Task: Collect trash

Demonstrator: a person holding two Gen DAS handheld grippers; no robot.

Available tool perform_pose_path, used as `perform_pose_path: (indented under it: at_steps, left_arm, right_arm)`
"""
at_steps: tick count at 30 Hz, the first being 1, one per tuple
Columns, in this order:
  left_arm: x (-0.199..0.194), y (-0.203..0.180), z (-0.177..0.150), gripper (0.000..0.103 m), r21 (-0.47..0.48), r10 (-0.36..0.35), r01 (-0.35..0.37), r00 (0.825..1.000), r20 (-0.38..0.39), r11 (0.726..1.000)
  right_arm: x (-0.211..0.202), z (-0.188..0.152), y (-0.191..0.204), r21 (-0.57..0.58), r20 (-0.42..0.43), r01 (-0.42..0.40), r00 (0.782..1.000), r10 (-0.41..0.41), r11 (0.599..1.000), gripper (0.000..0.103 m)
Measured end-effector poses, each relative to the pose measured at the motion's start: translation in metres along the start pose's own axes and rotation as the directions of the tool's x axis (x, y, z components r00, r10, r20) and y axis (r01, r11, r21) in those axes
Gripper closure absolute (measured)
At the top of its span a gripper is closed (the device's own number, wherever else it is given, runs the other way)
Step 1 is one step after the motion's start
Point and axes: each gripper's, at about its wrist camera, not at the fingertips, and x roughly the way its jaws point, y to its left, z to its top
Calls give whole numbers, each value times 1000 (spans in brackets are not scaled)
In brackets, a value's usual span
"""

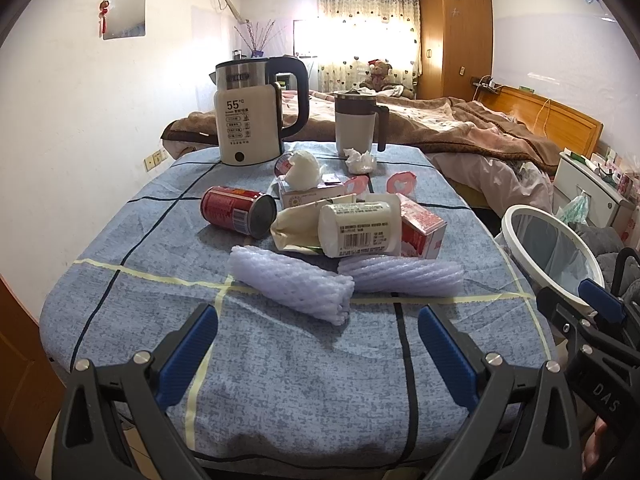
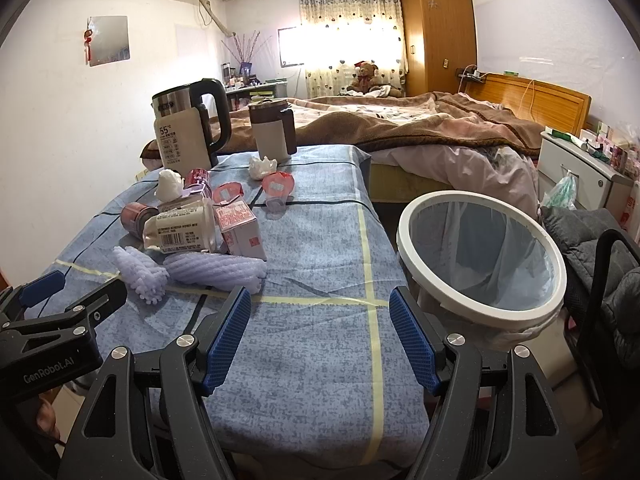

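- My left gripper (image 1: 316, 344) hangs with its blue pads (image 1: 188, 356) spread wide over the near edge of the blue cloth-covered table (image 1: 280, 380), holding nothing and touching nothing
- My right gripper (image 2: 320, 336) is likewise spread wide and empty, poised above the cloth beside the yellow tape lines (image 2: 370, 280), with the white-rimmed trash bin (image 2: 480, 308) just to its right
- Just ahead of the left gripper lie two lavender foam sleeves: the nearer foam sleeve (image 1: 292, 284) runs diagonally, its open end toward me and to the right; the second foam sleeve (image 1: 400, 276) lies crosswise, left to right
- Behind them the trash is heaped: a white labelled bottle (image 1: 360, 228) on its side, barcode facing me, long axis across the table; a red can (image 1: 236, 212) also on its side, base turned to the right; a pink-and-white carton (image 1: 424, 228) against the bottle
- Crumpled tissues (image 1: 360, 160) and pink foil lids (image 1: 400, 182) sit farther back, before the electric kettle (image 1: 256, 116) and a lidded mug (image 1: 356, 124)
- Only the right wrist view shows the whole bin mouth with its clear liner, off the table's right edge; the left view catches just part of the rim
- The left view alone shows the can's red side clearly; from the right it is largely hidden by the bottle
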Motion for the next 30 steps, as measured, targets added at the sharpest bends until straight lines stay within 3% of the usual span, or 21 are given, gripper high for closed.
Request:
perform_pose_path:
  at_steps: [9, 14, 18, 23, 26, 30]
  left_arm:
    - [13, 22, -1, 1, -25, -54, 53, 998, -43, 998]
    - [22, 46, 0, 4, -48, -50, 48, 997, -54, 998]
    - [29, 62, 3, 5, -98, -129, 122, 989, -66, 988]
    - [40, 67, 9, 5, -81, -147, 139, 984, -104, 987]
    - [54, 69, 14, 9, -122, -193, 175, 969, -155, 977]
    - [67, 66, 20, 15, -144, -210, 185, 962, -175, 972]
  right_arm:
    - [11, 1, 4, -4, -17, -4, 1000, 4, 1000, 31]
    - [22, 7, 7, -15, -16, -22, 1000, 22, 1000, 31]
    - [34, 16, 17, -42, -20, -39, 999, 38, 998, 31]
    - [52, 30, 33, -82, -10, -87, 996, 86, 993, 31]
    - [66, 38, 39, -84, -24, -103, 995, 101, 991, 35]
    - [79, 48, 46, -95, -36, -125, 992, 123, 988, 39]
